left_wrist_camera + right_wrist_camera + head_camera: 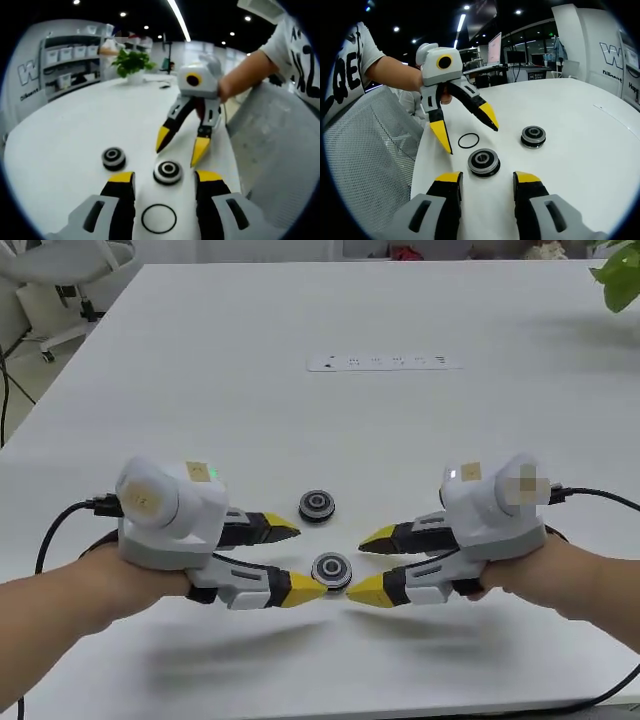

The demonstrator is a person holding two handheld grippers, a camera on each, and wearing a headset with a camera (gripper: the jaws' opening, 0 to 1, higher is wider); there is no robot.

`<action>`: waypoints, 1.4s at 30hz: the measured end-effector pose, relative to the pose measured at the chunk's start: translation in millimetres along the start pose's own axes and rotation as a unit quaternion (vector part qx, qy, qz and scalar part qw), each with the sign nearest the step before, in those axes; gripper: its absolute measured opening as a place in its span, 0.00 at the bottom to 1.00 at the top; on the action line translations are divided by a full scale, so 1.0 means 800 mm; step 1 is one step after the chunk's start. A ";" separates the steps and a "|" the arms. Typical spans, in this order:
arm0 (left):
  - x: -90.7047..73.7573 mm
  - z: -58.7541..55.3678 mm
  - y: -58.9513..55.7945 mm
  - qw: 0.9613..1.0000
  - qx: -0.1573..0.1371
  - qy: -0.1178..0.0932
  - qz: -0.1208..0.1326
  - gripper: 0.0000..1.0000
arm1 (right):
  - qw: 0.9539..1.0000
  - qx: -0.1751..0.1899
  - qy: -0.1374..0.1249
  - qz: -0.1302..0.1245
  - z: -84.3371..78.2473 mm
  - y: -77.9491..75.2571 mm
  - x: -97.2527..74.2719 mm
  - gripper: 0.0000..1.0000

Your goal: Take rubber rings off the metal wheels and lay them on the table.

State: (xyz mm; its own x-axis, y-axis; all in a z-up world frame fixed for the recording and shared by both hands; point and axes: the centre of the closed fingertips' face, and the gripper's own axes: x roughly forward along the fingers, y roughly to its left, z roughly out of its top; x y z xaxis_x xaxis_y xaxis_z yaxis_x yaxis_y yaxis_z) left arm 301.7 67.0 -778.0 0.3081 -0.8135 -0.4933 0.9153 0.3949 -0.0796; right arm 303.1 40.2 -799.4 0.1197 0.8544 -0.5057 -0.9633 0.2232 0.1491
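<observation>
Both grippers lie low over the white table (pixel 200 360), tips pointing at each other, each with its jaws spread and holding nothing. In the head view the left gripper (pixel 298 560) comes in from the left and the right gripper (pixel 366 564) from the right. The near wheel (pixel 331 569) lies flat on the table in the gap between them, closest to the two nearer yellow tips; whether either tip touches it cannot be told.

In the left gripper view that near wheel (pixel 168 171) sits just ahead of the gripper's own tips, centred between them. A loose black rubber ring (pixel 159 218) lies flat on the table further back, between the two jaws and touching neither. The far wheel (pixel 114 158) lies off to the left, outside the jaws.

In the right gripper view the near wheel (pixel 484 161) lies just beyond the gripper's own open tips. The rubber ring (pixel 468 140) lies behind it, under the left gripper's spread jaws. The far wheel (pixel 533 136) lies apart to the right.

Both wheels show a dark outer band. A white power strip (pixel 385 362) lies further up the table, and a potted plant (pixel 132 62) stands at its far end.
</observation>
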 end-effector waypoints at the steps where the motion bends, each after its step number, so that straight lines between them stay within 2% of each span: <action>1: 0.001 -0.002 0.000 1.000 -0.001 0.001 -0.002 0.48 | 1.000 0.000 0.001 0.000 0.000 0.000 0.000 0.37; 13: 0.015 -0.001 -0.010 1.000 0.004 0.008 -0.013 0.36 | 1.000 0.002 0.000 0.003 0.000 0.003 0.002 0.36; 21: 0.023 -0.003 -0.016 0.999 0.020 0.021 -0.020 0.30 | 1.000 0.006 -0.004 0.003 0.001 0.004 0.002 0.35; 28: 0.026 -0.003 -0.011 0.999 0.024 0.023 -0.009 0.21 | 1.000 0.007 -0.006 0.003 0.001 0.004 0.002 0.35; 32: 0.028 -0.003 -0.009 0.999 0.041 0.028 -0.003 0.18 | 1.000 0.008 -0.005 0.004 0.001 0.003 0.003 0.35; 36: 0.029 -0.003 -0.007 0.999 0.041 0.030 0.001 0.14 | 1.000 0.007 -0.006 0.006 0.001 0.005 0.005 0.34; 42: 0.031 -0.003 -0.005 0.999 0.042 0.029 0.006 0.14 | 1.000 0.013 -0.009 0.004 0.003 0.005 0.009 0.31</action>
State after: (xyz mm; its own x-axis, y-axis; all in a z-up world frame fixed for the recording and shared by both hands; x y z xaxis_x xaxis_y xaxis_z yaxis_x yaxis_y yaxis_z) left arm 305.1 46.2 -792.0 0.3065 -0.7811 -0.5440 0.9308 0.3656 -0.0006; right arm 300.9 48.6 -800.5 0.1159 0.8649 -0.4884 -0.9579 0.2273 0.1753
